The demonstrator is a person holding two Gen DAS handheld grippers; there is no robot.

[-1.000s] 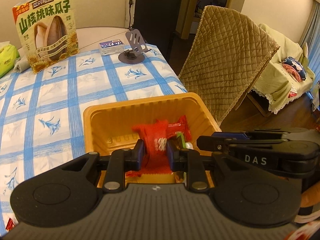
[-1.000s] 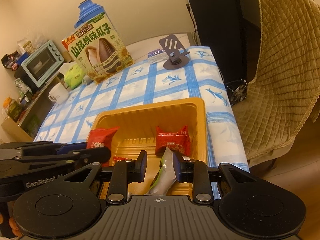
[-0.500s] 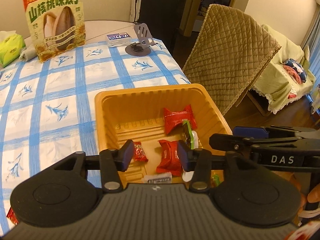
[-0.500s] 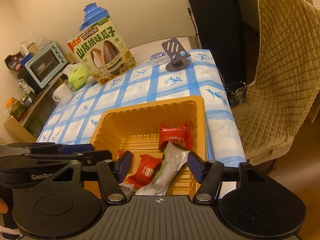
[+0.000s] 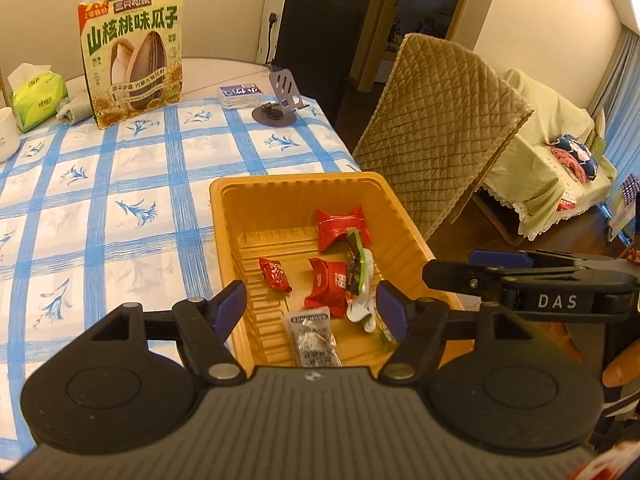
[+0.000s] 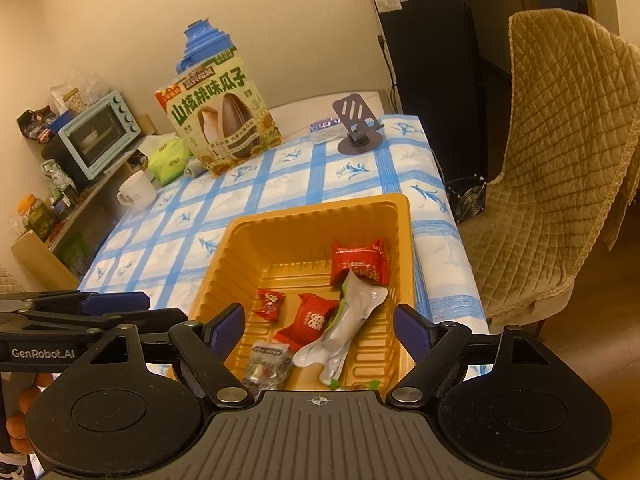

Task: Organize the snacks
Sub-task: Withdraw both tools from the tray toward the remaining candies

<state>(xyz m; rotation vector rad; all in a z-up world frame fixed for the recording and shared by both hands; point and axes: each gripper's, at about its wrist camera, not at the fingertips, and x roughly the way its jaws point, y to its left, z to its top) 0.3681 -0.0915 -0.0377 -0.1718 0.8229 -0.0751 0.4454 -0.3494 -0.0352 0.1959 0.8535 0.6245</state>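
An orange plastic tray (image 5: 280,184) (image 6: 304,220) sits at the near right corner of the table. In it lie a large red packet (image 5: 340,226) (image 6: 360,266), a red packet with white print (image 5: 328,286) (image 6: 310,320), a small red candy (image 5: 274,274) (image 6: 269,303), a silver-green pouch (image 5: 360,280) (image 6: 344,332) and a clear dark packet (image 5: 312,336) (image 6: 266,364). My left gripper (image 5: 312,308) is open and empty above the tray's near end. My right gripper (image 6: 320,330) is open and empty just above the same snacks.
A blue-checked cloth (image 5: 120,184) covers the table. At the back stand a sunflower-seed box (image 5: 132,52) (image 6: 224,120), a tissue pack (image 5: 36,96), a white mug (image 6: 136,196), a phone stand (image 5: 280,100) (image 6: 356,128). A quilted chair (image 5: 440,120) (image 6: 560,160) stands to the right.
Both grippers have opened. The left let go of the red packet with white print and the right let go of the silver-green pouch; both now lie in the tray. Both grippers drew back and up.
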